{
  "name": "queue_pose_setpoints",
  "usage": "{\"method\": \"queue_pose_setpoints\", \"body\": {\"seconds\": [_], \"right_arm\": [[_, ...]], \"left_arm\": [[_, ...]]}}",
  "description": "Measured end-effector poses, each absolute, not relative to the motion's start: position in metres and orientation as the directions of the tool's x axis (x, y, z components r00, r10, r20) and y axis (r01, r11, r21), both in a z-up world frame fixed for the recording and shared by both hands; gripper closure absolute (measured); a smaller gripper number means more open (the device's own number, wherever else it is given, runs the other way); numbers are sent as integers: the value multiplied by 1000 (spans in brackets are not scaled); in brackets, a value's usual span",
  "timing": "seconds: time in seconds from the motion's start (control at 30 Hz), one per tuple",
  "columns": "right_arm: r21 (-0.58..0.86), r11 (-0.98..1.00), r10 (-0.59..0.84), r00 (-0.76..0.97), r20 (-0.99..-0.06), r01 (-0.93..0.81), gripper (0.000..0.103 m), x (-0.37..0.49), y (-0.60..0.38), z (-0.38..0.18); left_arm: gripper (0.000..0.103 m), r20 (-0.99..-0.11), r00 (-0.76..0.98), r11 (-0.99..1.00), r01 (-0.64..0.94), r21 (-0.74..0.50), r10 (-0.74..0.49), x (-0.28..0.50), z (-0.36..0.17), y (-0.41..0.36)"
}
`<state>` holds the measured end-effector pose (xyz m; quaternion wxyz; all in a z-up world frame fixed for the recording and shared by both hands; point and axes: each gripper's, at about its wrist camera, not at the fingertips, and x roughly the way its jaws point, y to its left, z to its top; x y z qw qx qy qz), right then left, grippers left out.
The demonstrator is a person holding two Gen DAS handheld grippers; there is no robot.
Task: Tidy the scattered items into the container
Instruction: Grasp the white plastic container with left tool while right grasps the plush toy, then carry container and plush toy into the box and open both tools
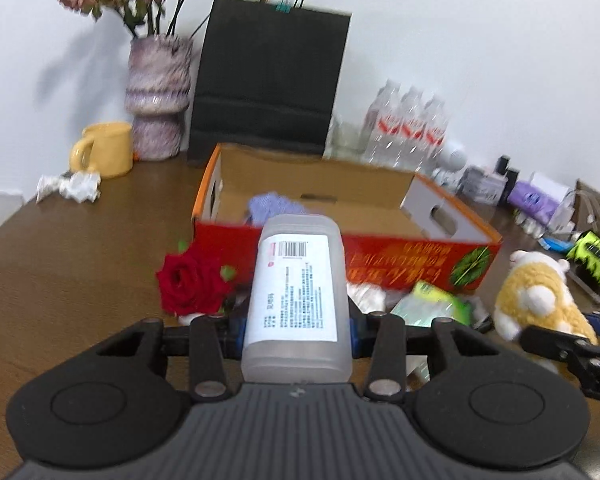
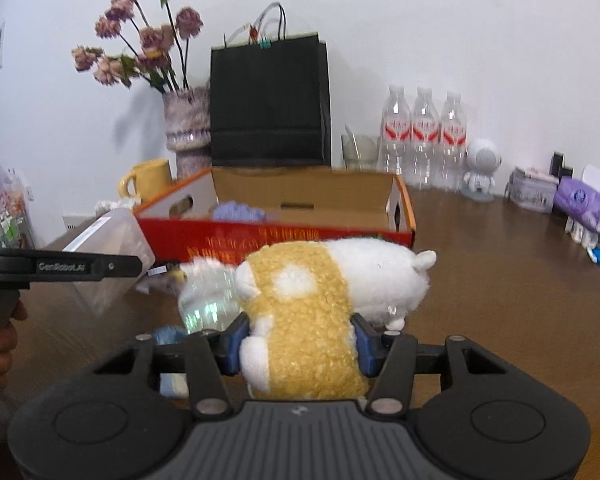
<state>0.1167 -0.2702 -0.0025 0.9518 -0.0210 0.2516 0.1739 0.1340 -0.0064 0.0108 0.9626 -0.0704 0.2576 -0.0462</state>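
My left gripper (image 1: 296, 326) is shut on a translucent plastic bottle (image 1: 298, 296) with a white label, held in front of the open cardboard box (image 1: 432, 246) with a red front. A purple cloth (image 1: 272, 206) lies in the box. My right gripper (image 2: 298, 344) is shut on a yellow and white plush toy (image 2: 316, 300), near the box's (image 2: 300, 236) front wall. In the right wrist view the bottle (image 2: 112, 240) and the left gripper show at the left. A red rose (image 1: 192, 284) and shiny packets (image 1: 432, 300) lie before the box.
A vase of dried flowers (image 1: 158, 96), a yellow mug (image 1: 104, 148), a black paper bag (image 1: 268, 84) and three water bottles (image 1: 408, 128) stand along the wall. Crumpled paper (image 1: 72, 186) lies at the left. A small robot figure (image 2: 480, 168) and purple tissue pack (image 2: 584, 200) are at the right.
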Motion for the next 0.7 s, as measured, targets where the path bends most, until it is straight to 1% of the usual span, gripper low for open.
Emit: {"method": "queue_pose_setpoints", "body": {"seconds": [0.17, 0.27, 0.37, 0.5, 0.7], "right_arm": [[18, 936, 328, 852, -408, -352, 53, 130, -266, 29], [-1, 934, 333, 873, -357, -357, 53, 150, -259, 51], [-1, 929, 350, 880, -322, -370, 53, 177, -248, 70], [10, 924, 364, 874, -321, -381, 53, 221, -230, 79], [80, 914, 395, 826, -402, -398, 53, 294, -209, 62]], "left_arm": [[61, -429, 886, 980, 118, -157, -175, 145, 45, -8], [61, -416, 888, 976, 135, -169, -195, 167, 64, -8], [61, -409, 895, 980, 125, -153, -178, 196, 78, -13], [61, -451, 877, 983, 110, -146, -165, 242, 84, -21], [61, -564, 819, 993, 58, -105, -108, 312, 64, -29]]}}
